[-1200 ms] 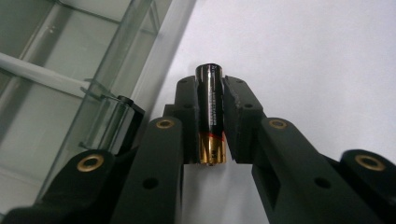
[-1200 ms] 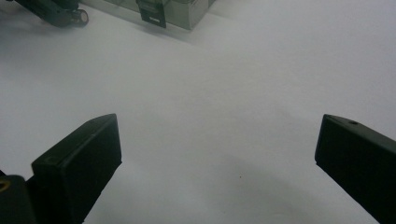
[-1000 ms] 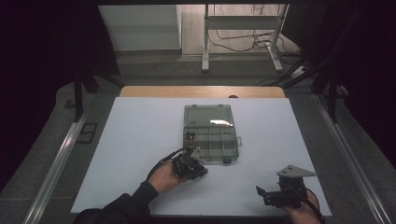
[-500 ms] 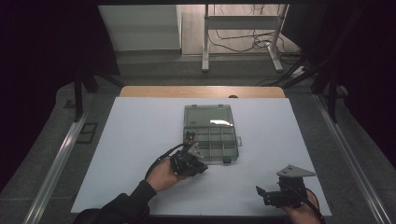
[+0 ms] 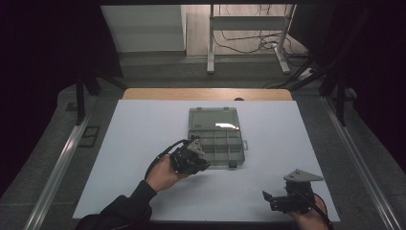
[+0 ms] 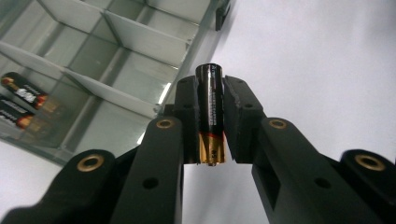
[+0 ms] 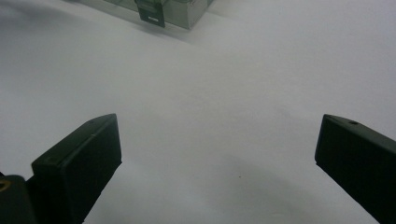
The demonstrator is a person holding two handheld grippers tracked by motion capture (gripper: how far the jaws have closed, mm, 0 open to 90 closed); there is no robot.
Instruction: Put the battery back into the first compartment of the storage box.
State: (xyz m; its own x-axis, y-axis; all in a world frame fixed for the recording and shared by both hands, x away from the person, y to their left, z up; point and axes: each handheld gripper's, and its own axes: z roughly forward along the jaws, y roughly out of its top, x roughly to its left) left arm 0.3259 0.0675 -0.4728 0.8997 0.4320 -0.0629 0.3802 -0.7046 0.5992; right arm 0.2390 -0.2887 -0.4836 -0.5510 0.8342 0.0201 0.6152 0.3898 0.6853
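The battery (image 6: 210,114) is a slim cylinder, black along most of its length with a copper-gold band at the end nearest the camera, small pale lettering running up its side. It stands lengthwise between the fingers (image 6: 187,121) of the left gripper (image 5: 194,160), which are clamped tight on its two flanks, so that its black end pokes out past the tips. In the high view this gripper sits just near and left of the organiser box (image 5: 215,136), at the box's near left corner, over the white table (image 5: 134,143).

Compared with a second ago, the left gripper has risen a little and edged closer to the box's corner; the right gripper (image 5: 275,201) has kept its place at the near right of the table.

The box is a shallow tray of clear greyish plastic, cut into rectangular cells by thin straight walls, with a small latch on its near edge. Two more batteries (image 6: 23,100) of the same black and copper look lie side by side in one cell. The table surface is matt and smooth. The right gripper's blocky black fingers (image 7: 79,154) stand wide apart with nothing between them.
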